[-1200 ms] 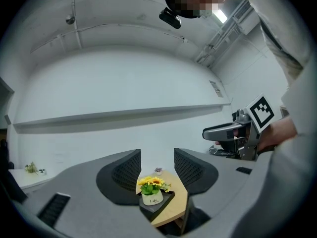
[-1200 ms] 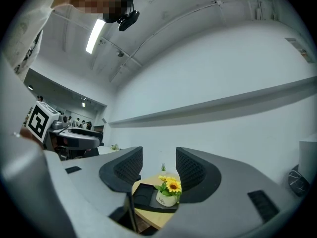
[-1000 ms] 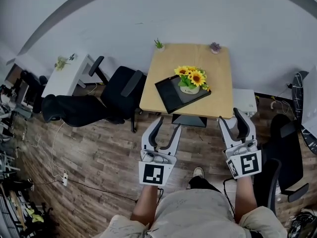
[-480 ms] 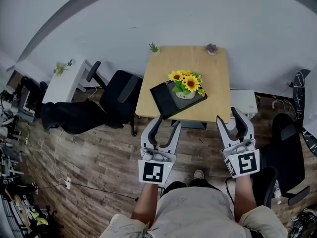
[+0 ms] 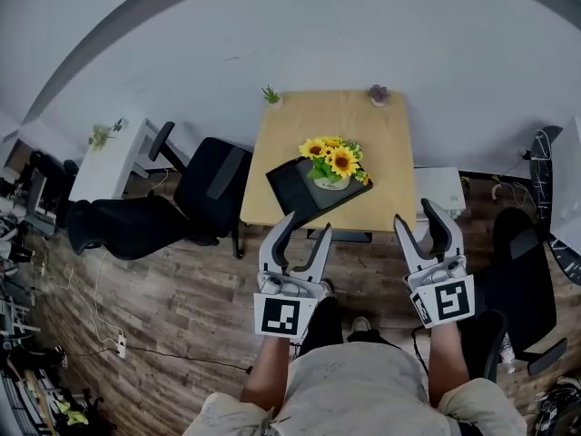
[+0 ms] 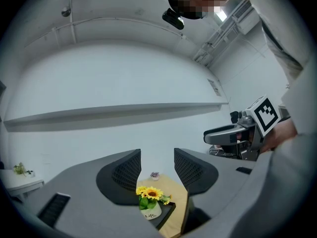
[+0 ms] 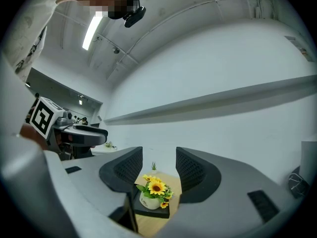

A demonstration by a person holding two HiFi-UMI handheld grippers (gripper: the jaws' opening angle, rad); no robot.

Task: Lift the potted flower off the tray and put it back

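Note:
The potted flower [image 5: 333,163], yellow sunflowers in a white pot, stands on a black tray [image 5: 289,192] near the front edge of a small wooden table [image 5: 381,143]. Both grippers are held level over the floor, short of the table and apart from the pot. My left gripper [image 5: 306,229] is open and empty; in the left gripper view the potted flower [image 6: 151,200] shows far off between its jaws. My right gripper [image 5: 418,216] is open and empty too. The right gripper view frames the potted flower [image 7: 154,190] and the tray [image 7: 154,213] between its jaws.
Two tiny plants [image 5: 270,95] [image 5: 379,94] sit at the table's back corners by the wall. A black office chair [image 5: 211,180] stands left of the table, a white side table [image 5: 109,157] further left. A white box [image 5: 438,189] and another chair [image 5: 526,289] are at the right.
Both grippers have moved forward toward the table, so its front edge now lies closer to their fingertips. The jaws have kept the same spread.

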